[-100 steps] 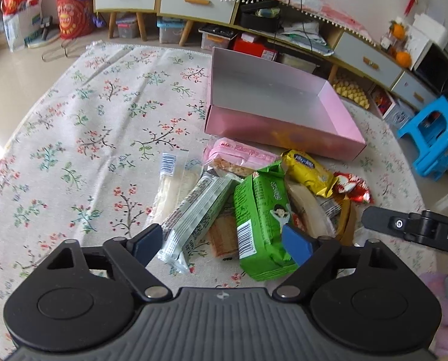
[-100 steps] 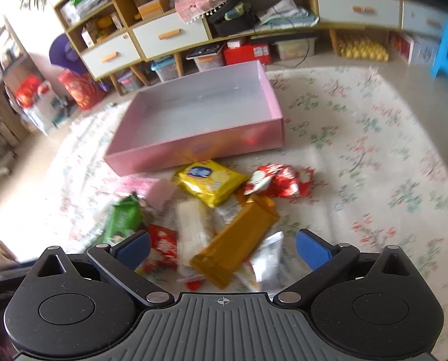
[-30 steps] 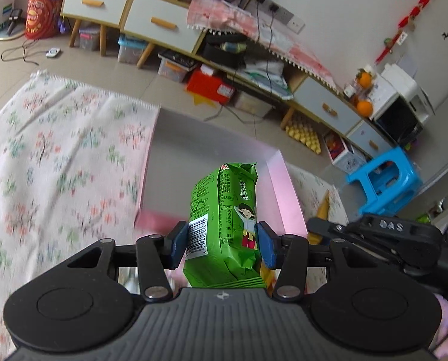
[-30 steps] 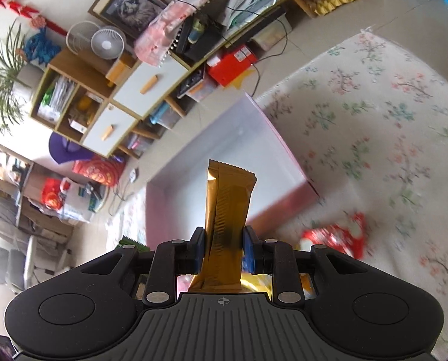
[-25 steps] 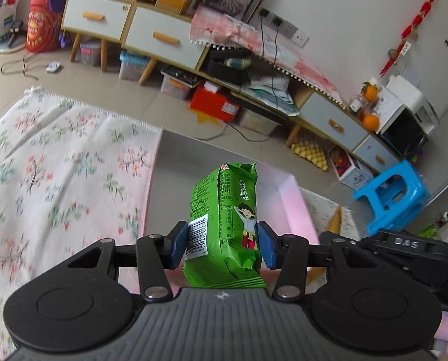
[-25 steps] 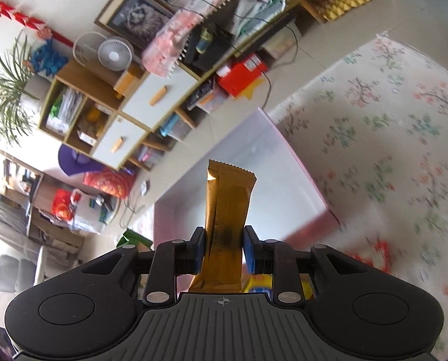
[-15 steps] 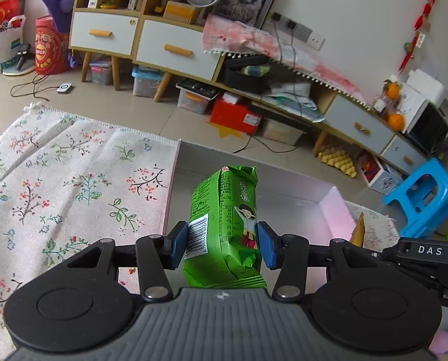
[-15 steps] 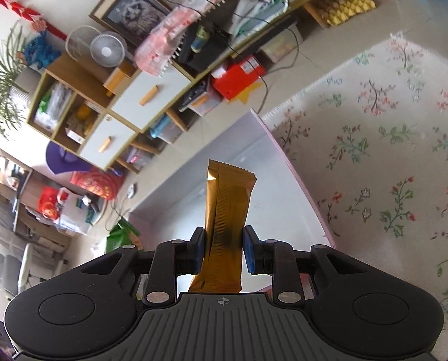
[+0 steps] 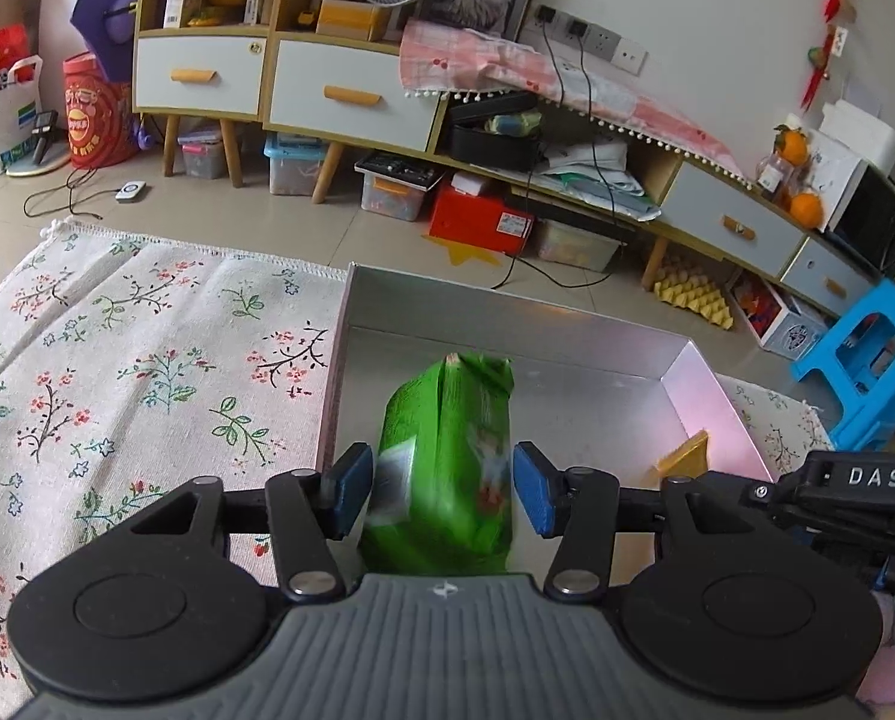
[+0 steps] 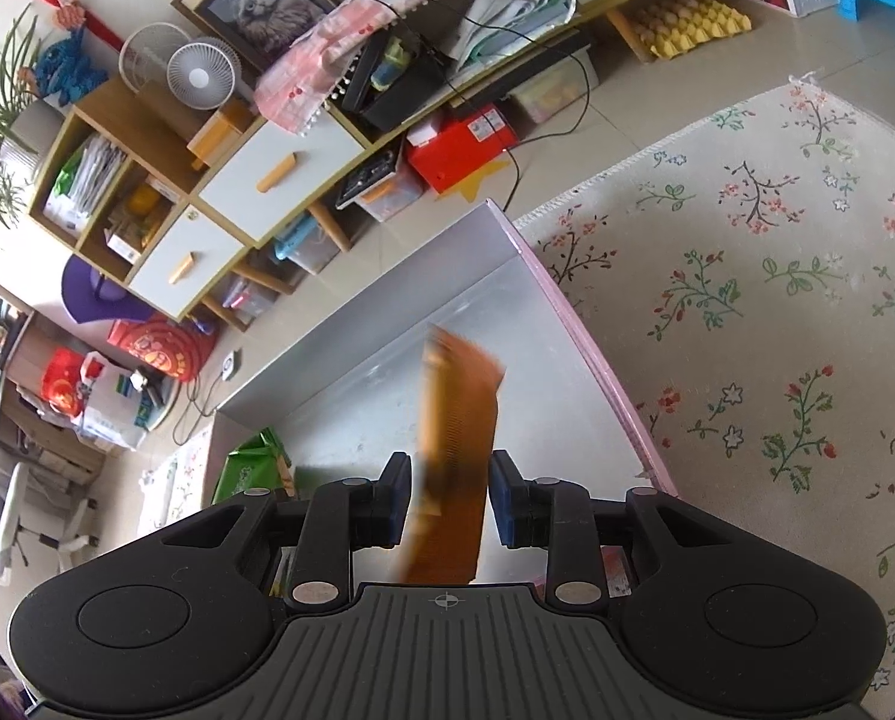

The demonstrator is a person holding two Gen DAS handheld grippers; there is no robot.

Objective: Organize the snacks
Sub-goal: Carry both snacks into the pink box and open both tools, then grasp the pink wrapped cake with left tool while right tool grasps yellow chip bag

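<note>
Over the box (image 9: 711, 384) on the bench, I'm at the drop step. My left gripper (image 9: 441, 495) has just opened off the green pack (image 9: 447, 456); my right gripper (image 10: 450, 507) has just loosened off the orange bar (image 10: 456, 450). Both look blurred, probably falling. Next: withdraw, fetch more.

Left gripper (image 9: 442, 483) pointed downward toward 12 o'clock, jaws just opening. Right gripper (image 10: 450, 498) likewise, pads parted.

Bright daylight, fisheye-warped edges, motion-blurred green pkt (image 9: 447, 468) & orange bar (image 10: 453, 450) (rest sharp)
</note>
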